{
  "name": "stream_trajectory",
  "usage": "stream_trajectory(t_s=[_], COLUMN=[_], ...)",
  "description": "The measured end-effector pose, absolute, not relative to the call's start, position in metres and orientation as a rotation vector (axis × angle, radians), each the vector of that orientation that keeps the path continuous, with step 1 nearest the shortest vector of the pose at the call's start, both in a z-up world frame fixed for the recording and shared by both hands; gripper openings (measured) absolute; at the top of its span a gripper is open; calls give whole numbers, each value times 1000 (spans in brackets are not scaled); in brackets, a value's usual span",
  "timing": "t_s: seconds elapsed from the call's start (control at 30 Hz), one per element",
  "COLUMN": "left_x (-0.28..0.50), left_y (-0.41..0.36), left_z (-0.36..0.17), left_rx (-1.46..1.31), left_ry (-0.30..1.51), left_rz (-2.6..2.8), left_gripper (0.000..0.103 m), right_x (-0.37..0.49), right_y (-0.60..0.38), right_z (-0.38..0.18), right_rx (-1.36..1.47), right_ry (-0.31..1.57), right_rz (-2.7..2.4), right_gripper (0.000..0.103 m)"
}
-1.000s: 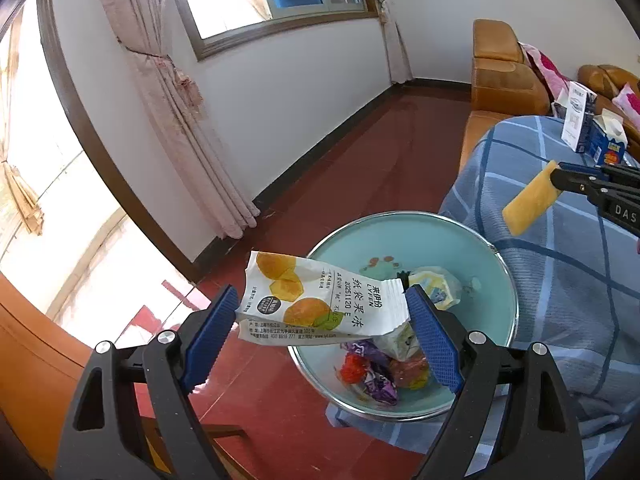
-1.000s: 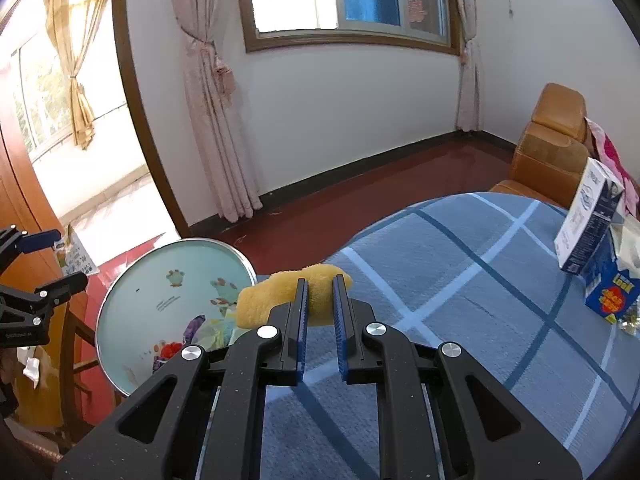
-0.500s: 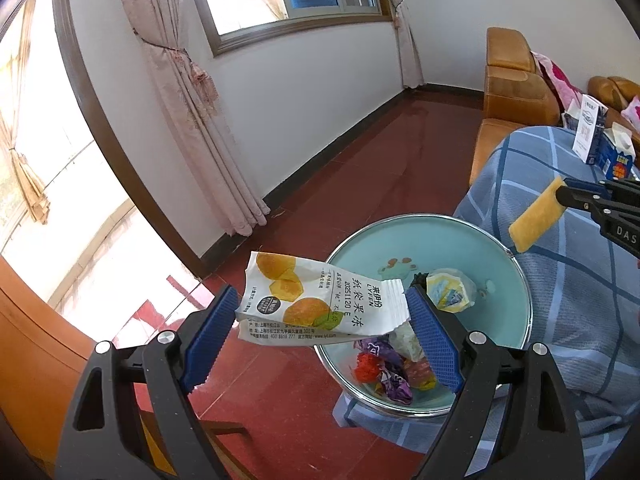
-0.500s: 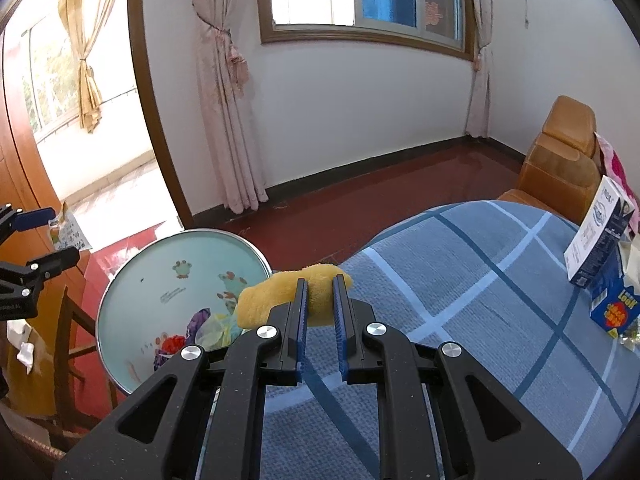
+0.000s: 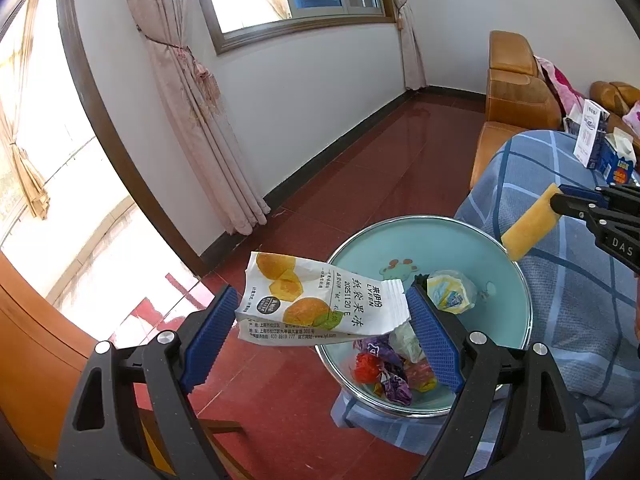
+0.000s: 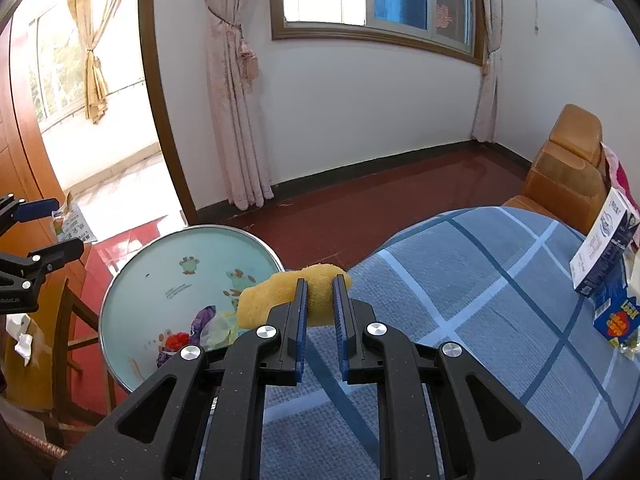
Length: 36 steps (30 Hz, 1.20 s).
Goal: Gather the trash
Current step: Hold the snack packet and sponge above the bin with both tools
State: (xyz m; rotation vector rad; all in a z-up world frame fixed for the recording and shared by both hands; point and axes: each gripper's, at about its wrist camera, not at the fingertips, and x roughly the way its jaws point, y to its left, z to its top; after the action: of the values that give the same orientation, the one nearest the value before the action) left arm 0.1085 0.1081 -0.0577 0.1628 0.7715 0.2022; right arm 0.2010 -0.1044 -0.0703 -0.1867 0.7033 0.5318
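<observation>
- Between my left gripper (image 5: 320,332) pads I hold a white paper snack bag with orange fruit print (image 5: 316,304), jaws wide, beside the round teal metal basin (image 5: 448,236), ready to drop it.
- My right gripper (image 6: 320,312) pinches a yellow sponge (image 6: 280,296) narrowly, near the basin rim.

Blue plaid cloth (image 6: 480,300) over the counter; two cartons (image 6: 604,256) standing at its far right. Tan leather sofa (image 5: 516,92) behind. Pink curtains (image 6: 236,92) flanking a wood-framed window (image 6: 380,0); red tiled floor (image 5: 360,184).
</observation>
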Motion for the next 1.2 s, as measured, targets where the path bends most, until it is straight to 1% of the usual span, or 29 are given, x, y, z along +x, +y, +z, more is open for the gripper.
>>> stream_trajectory(t_s=[1.2], left_x=[103], left_y=[105], left_z=[-57], left_rx=[173], left_ry=[759], left_rz=[194], left_gripper=[85], right_x=[191], right_y=[-91], right_z=[-69], right_rx=[-199], right_ry=[695], right_rz=[562], right_gripper=[14])
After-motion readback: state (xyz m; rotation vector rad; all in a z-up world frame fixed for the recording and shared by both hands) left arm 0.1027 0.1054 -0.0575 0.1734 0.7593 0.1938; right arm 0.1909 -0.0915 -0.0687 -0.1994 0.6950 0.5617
